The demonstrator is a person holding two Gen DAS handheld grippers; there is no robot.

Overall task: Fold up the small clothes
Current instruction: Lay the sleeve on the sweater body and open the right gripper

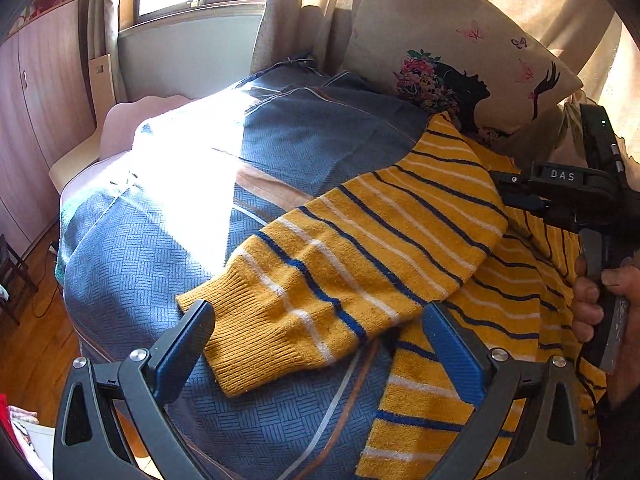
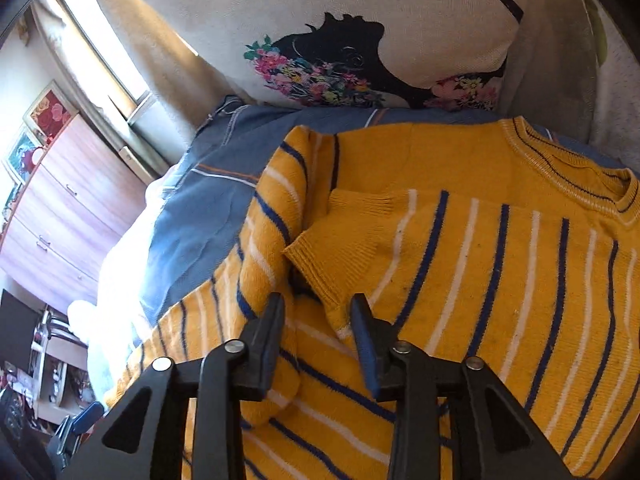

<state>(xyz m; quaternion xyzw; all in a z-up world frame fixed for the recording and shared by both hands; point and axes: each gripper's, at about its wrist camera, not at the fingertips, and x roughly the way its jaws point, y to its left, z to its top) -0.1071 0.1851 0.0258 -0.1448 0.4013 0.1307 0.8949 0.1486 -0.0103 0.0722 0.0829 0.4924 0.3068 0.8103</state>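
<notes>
Mustard-yellow knit sweater (image 2: 500,280) with navy and white stripes lies flat on the blue bedspread (image 1: 304,136), collar toward the printed pillow (image 2: 360,32). One sleeve (image 2: 360,240) is folded across the sweater's chest; the other sleeve (image 1: 340,256) stretches off the sweater onto the bedspread. Left gripper (image 1: 320,340) spread wide, straddling that sleeve's cuff, gripping nothing. Right gripper (image 2: 318,336) narrowly parted above the sweater, by the folded cuff, empty.

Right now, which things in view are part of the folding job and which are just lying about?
Job:
- yellow striped sweater
- its unfolded sleeve
- left gripper, open
- right gripper, open

Lying about:
- printed pillow
- blue bedspread
- wooden wardrobe
</notes>
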